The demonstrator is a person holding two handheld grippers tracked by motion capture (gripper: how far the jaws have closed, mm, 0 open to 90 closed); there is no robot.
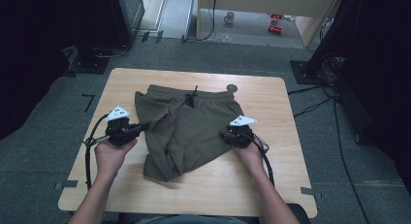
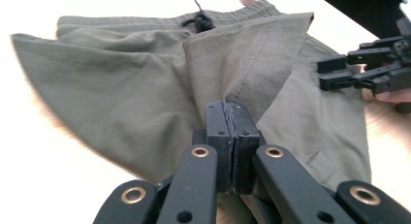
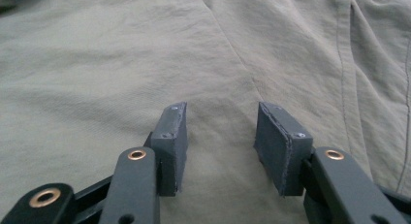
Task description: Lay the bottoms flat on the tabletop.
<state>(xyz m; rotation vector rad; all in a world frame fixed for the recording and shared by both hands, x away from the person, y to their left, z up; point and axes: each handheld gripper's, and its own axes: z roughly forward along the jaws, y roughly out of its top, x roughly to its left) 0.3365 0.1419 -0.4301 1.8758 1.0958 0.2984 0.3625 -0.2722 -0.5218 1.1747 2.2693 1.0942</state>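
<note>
A pair of olive green shorts (image 1: 189, 129) lies rumpled on the wooden table (image 1: 271, 185), waistband and black drawstring (image 1: 190, 98) at the far side. My left gripper (image 1: 143, 127) is at the shorts' left edge, shut on a fold of the fabric (image 2: 252, 64) that rises from its pads (image 2: 218, 122). My right gripper (image 1: 224, 136) rests at the shorts' right edge, jaws open above the cloth (image 3: 220, 73), with nothing pinched between the pads (image 3: 170, 136). In the left gripper view the right gripper (image 2: 334, 71) shows at the far right with its jaws apart.
Bare table surface lies in front of the shorts and on both sides. A small round dark disc (image 1: 232, 88) sits near the table's far edge. Cables (image 1: 320, 105) run over the grey floor to the right; dark equipment stands at left and right.
</note>
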